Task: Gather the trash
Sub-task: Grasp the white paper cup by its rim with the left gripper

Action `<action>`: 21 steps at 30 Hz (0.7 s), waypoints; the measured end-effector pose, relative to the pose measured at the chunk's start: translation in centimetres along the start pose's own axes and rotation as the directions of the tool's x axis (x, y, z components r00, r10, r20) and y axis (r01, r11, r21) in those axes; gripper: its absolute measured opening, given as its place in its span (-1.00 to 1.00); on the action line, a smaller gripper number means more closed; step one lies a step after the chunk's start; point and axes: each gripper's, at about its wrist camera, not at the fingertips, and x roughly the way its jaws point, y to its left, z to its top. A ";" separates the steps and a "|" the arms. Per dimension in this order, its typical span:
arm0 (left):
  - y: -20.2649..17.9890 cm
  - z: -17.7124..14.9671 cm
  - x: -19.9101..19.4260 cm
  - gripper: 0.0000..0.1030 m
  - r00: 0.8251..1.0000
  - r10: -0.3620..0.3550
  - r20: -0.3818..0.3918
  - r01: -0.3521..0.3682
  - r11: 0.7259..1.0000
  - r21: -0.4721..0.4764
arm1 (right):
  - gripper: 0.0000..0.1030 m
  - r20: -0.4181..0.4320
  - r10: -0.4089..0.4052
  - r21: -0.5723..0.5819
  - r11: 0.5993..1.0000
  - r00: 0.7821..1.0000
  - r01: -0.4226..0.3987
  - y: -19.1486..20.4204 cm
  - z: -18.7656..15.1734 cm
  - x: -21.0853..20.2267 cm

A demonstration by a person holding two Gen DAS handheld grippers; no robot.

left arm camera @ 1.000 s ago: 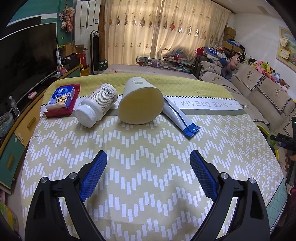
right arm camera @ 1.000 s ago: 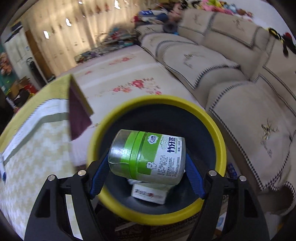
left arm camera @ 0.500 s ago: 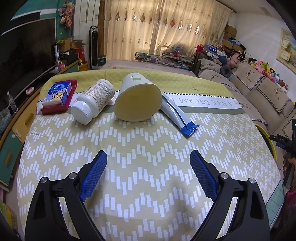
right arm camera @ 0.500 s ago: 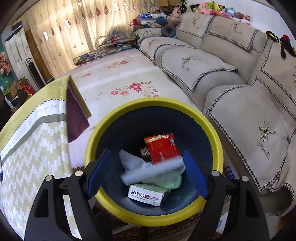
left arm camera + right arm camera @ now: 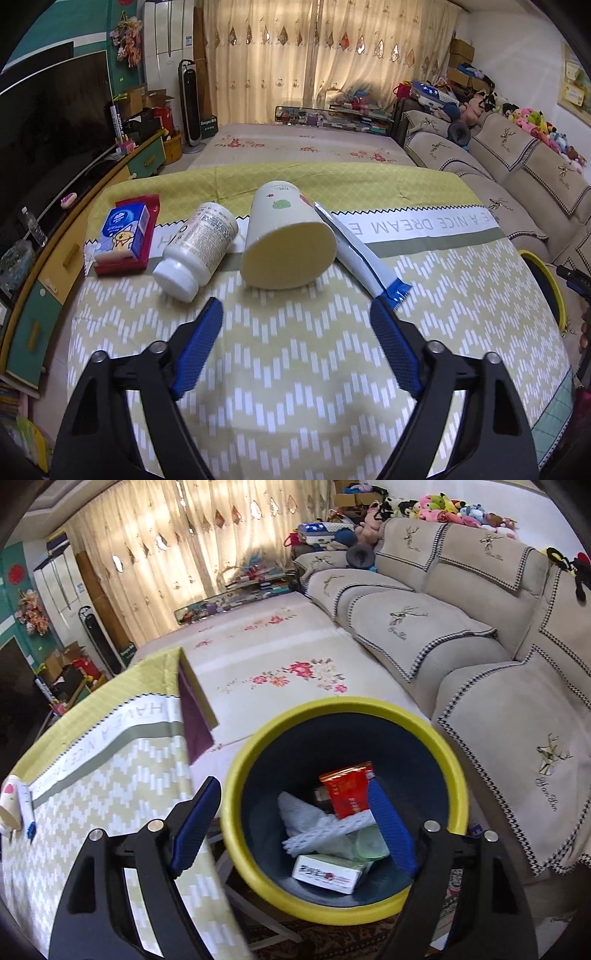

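Note:
In the left wrist view a cream paper cup [image 5: 288, 240] lies on its side on the yellow patterned table [image 5: 295, 369]. A white pill bottle [image 5: 197, 249] lies to its left, a blue-tipped sachet [image 5: 364, 258] to its right, and a blue tissue pack on a red wrapper [image 5: 123, 234] at far left. My left gripper [image 5: 297, 345] is open and empty, just short of the cup. My right gripper [image 5: 293, 823] is open and empty above the yellow-rimmed bin [image 5: 454, 760], which holds a red packet [image 5: 345, 788], white netting and a small box [image 5: 327, 873].
A beige sofa [image 5: 461, 635] stands right of the bin. A floral mat [image 5: 266, 664] covers the floor beyond the table. A TV cabinet [image 5: 48, 236] runs along the table's left side. The bin's rim [image 5: 546, 284] shows at the table's right edge.
My right gripper opened and dropped the green-labelled jar into the bin, then rose and pulled back. My left gripper moved closer to the cup.

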 end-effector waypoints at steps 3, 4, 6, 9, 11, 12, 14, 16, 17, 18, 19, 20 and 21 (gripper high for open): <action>0.1 0.7 1.2 0.40 1.000 0.015 -0.010 -0.015 1.000 0.016 | 0.51 -0.006 0.018 -0.007 1.000 1.000 -0.018 0.7 -0.1 0.1; 0.1 0.9 1.6 0.37 1.000 0.019 -0.015 -0.019 1.000 0.020 | 0.51 -0.007 0.023 -0.007 1.000 1.000 -0.023 0.8 -0.1 0.2; 0.4 1.2 2.4 0.31 0.999 0.026 -0.026 -0.026 0.999 0.021 | 0.51 -0.007 0.026 -0.008 1.000 1.000 -0.026 0.9 -0.1 0.2; 1.0 1.8 3.8 0.22 0.999 0.019 -0.043 -0.019 1.000 0.009 | 0.51 -0.008 0.026 -0.009 1.000 1.000 -0.026 1.0 -0.1 0.2; 1.5 2.3 4.5 0.11 0.999 0.027 -0.047 -0.026 1.000 0.003 | 0.51 -0.010 0.028 -0.007 1.000 1.000 -0.028 0.9 -0.1 0.2; 1.5 2.5 4.8 0.09 0.999 0.028 -0.047 -0.028 1.000 0.003 | 0.51 -0.010 0.029 -0.006 1.000 1.000 -0.029 0.9 -0.1 0.2; 1.5 2.9 5.3 0.03 0.999 0.030 -0.037 -0.030 1.000 0.010 | 0.51 -0.010 0.030 -0.006 1.000 0.999 -0.031 0.8 -0.2 0.2; 1.5 3.4 5.8 -0.06 0.999 0.035 -0.035 -0.035 0.999 0.018 | 0.51 -0.011 0.034 -0.005 0.999 0.999 -0.034 0.8 -0.3 0.2; 1.5 3.6 6.0 -0.13 0.999 0.033 -0.037 -0.033 0.999 0.018 | 0.51 -0.011 0.037 -0.005 0.999 0.999 -0.037 0.8 -0.3 0.2; 1.5 3.8 6.3 -0.17 0.999 0.028 -0.041 -0.028 1.000 0.015 | 0.51 -0.011 0.038 -0.006 0.999 0.999 -0.038 0.8 -0.3 0.1; 1.4 4.0 6.6 -0.25 0.999 0.029 -0.043 -0.028 0.999 0.016 | 0.51 -0.010 0.040 -0.007 0.999 0.999 -0.040 0.7 -0.3 0.1; 1.4 4.2 6.8 -0.32 0.999 0.031 -0.045 -0.031 0.999 0.018 | 0.51 -0.010 0.042 -0.007 0.999 0.999 -0.042 0.7 -0.3 0.1; 1.4 4.4 7.1 -0.36 0.998 0.037 -0.044 -0.036 0.999 0.022 | 0.51 -0.010 0.045 -0.007 0.999 0.999 -0.045 0.7 -0.3 0.1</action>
